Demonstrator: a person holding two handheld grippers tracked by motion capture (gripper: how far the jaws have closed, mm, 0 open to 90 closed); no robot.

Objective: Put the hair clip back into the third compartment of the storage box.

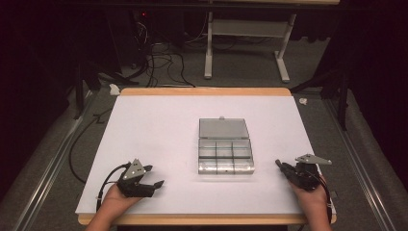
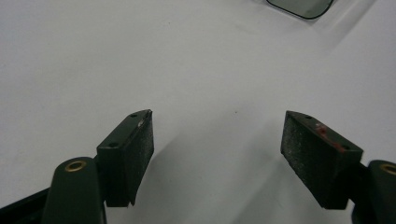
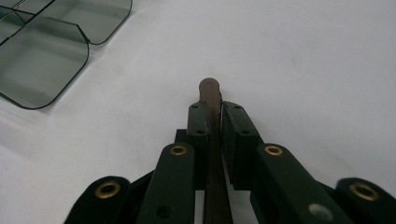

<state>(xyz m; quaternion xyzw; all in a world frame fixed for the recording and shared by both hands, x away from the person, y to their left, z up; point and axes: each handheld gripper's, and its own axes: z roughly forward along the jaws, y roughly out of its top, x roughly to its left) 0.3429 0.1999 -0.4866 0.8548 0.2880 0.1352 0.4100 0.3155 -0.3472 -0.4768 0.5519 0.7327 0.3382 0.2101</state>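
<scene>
Brown stick (image 3: 209,88) sits clenched between the right gripper's (image 1: 284,167) jaws at the table's (image 1: 159,120) near right; the left gripper (image 1: 153,176) at near left has its jaws released. Farther, mid-table, lies an open clear compartment box (image 1: 225,151).

Left claw (image 2: 217,140) agape, right claw (image 3: 213,109) clamped.

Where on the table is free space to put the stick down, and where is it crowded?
Bare white surface lies between the box and the left gripper, between the box and the right gripper, which grips the stick, and behind the open lid to the far edge of the table. The only crowded spot is the box in the middle.
</scene>
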